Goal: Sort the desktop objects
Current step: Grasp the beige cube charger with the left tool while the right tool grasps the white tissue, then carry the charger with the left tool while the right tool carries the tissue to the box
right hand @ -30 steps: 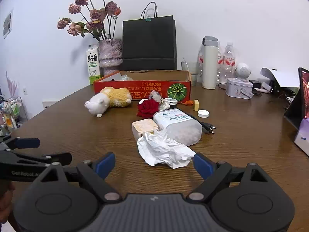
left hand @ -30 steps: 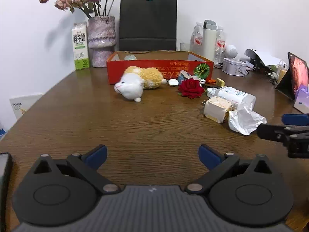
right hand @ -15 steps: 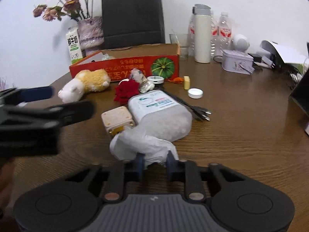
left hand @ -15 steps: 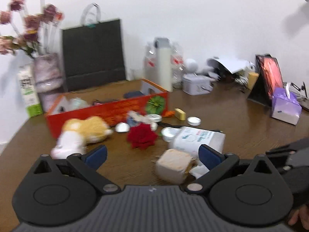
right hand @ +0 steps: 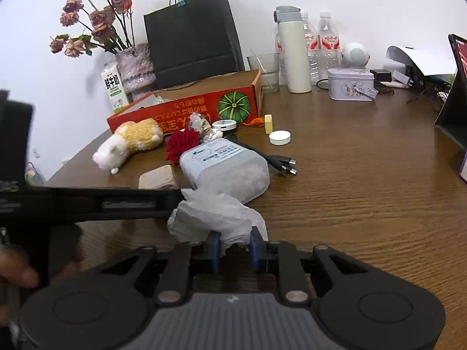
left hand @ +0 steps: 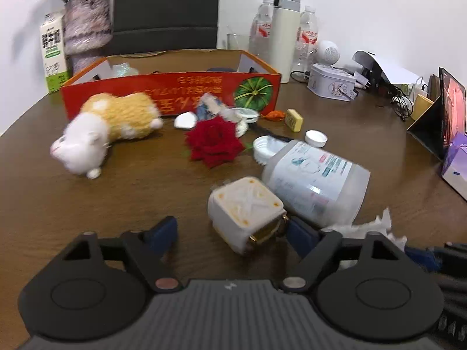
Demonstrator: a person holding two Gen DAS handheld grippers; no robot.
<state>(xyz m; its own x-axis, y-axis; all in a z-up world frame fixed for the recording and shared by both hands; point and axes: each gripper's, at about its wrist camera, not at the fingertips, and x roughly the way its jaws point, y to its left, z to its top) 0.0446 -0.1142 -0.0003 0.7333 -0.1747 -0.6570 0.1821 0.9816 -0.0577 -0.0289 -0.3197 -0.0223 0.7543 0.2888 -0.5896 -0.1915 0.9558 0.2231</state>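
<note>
Carefully now: left gripper [left hand: 230, 230], lower centre, closing around white cube [left hand: 246, 208], not yet pinched — centre it squarely. Right gripper [right hand: 232, 250], lower centre, clamped on crumpled tissue [right hand: 216, 215]; lift gently toward red box [right hand: 186, 108].

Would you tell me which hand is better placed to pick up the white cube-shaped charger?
The left. Its tongs are closing with the white cube charger between the fingers, though not yet pressing it. The right tongs are already shut on the crumpled tissue.
</note>
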